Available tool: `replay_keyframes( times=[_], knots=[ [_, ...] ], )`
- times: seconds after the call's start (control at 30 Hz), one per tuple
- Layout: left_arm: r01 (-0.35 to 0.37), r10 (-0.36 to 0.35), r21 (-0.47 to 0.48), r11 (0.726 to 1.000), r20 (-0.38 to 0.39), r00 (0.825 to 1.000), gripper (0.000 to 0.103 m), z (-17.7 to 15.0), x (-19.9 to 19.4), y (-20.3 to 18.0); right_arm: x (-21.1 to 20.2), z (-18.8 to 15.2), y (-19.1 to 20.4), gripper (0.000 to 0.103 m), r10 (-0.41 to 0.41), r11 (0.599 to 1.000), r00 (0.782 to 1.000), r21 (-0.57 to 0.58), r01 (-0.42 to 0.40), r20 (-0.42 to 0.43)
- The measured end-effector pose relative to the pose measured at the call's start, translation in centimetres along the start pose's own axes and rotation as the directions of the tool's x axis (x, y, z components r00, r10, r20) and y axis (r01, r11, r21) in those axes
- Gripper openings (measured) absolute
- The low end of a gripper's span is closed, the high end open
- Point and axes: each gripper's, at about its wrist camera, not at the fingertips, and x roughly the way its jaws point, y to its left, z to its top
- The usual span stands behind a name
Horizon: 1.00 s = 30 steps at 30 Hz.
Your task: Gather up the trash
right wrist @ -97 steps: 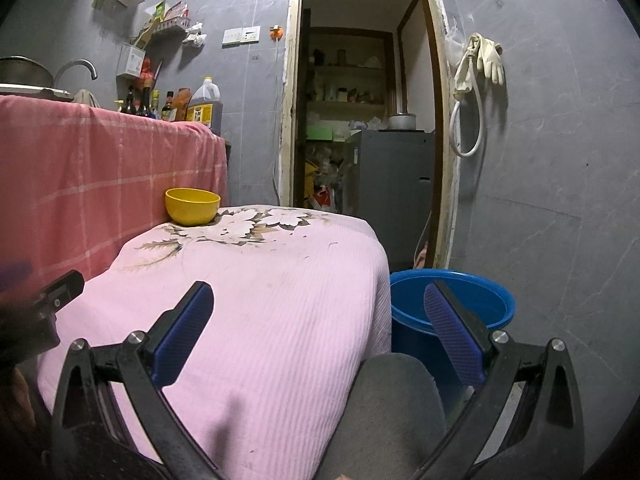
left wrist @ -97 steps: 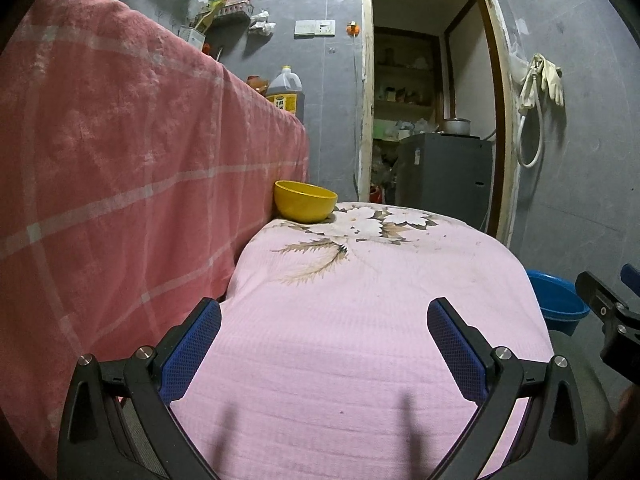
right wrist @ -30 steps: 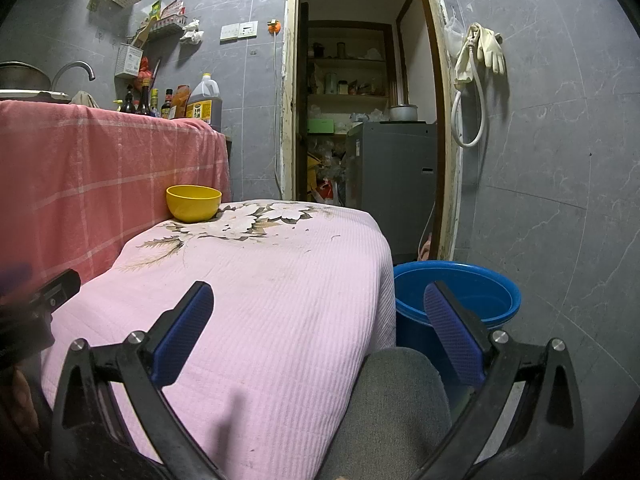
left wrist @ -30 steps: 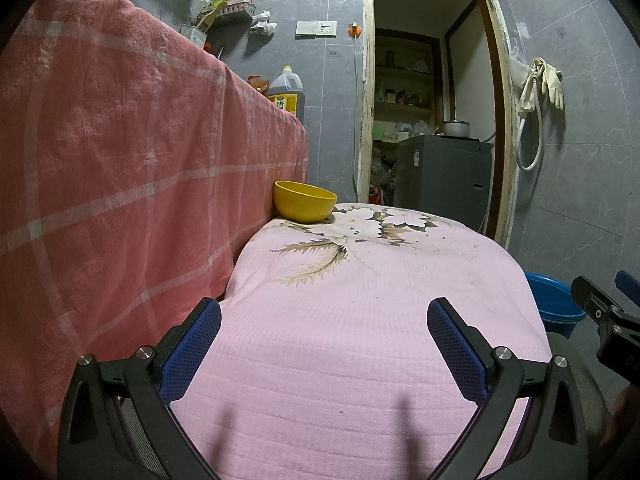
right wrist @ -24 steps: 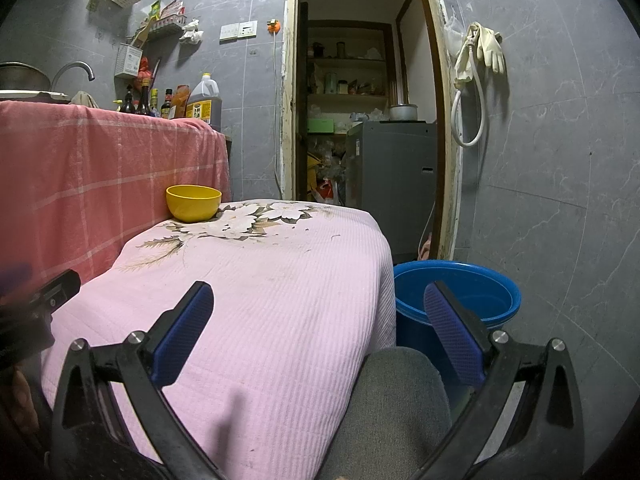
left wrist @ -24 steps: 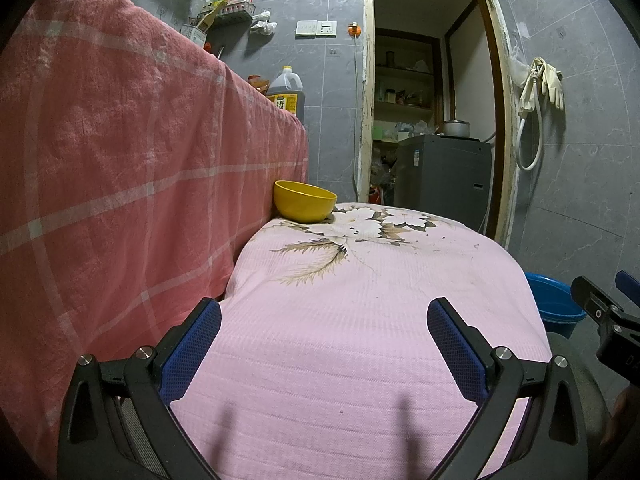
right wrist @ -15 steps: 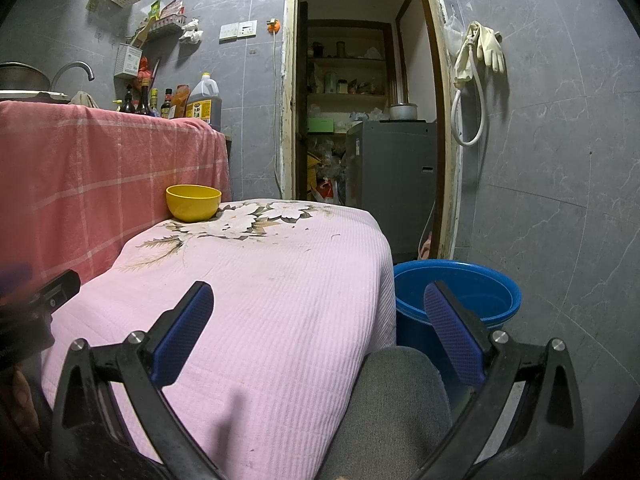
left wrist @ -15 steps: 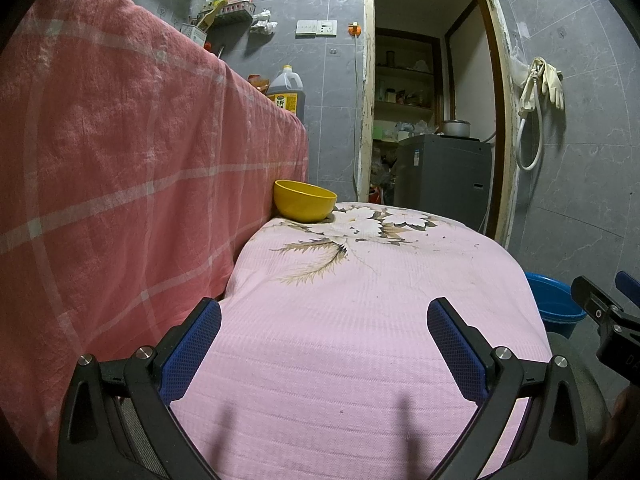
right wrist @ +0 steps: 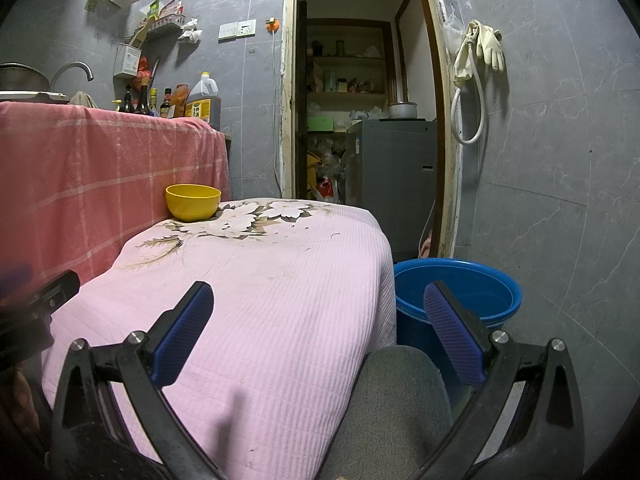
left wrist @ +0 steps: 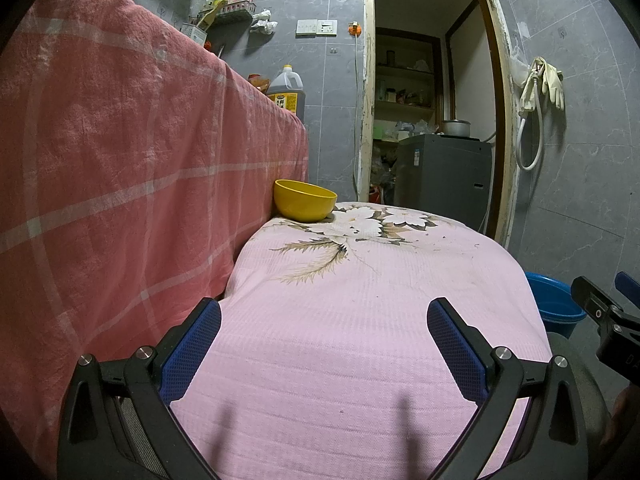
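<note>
Trash is nowhere to be seen on the pink-covered table; left tool and right tool both hang spread wide, holding nothing; searching seems the step, with the blue bucket just beside the table as the likely drop.

Grey tiled walls are wrapping round me, kinda dim in here. A worktop draped in a pink-red checked cloth is running along my left, with a lower surface under a pink floral cover sitting right against it. An open doorway is showing shelves and a grey appliance beyond. Rubber gloves and a hose are hanging beside it.
</note>
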Motion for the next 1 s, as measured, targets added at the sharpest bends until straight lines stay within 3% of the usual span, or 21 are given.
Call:
replay_keyframes(
  times=[1.0],
  knots=[
    [0.019, -0.019, 0.018, 1.0, 0.014, 1.0, 0.101, -0.23, -0.33, -0.63, 0.0, 0.1, -0.03, 0.103, 0.0, 1.0, 1.0, 0.001, 0.0, -0.003]
  ],
)
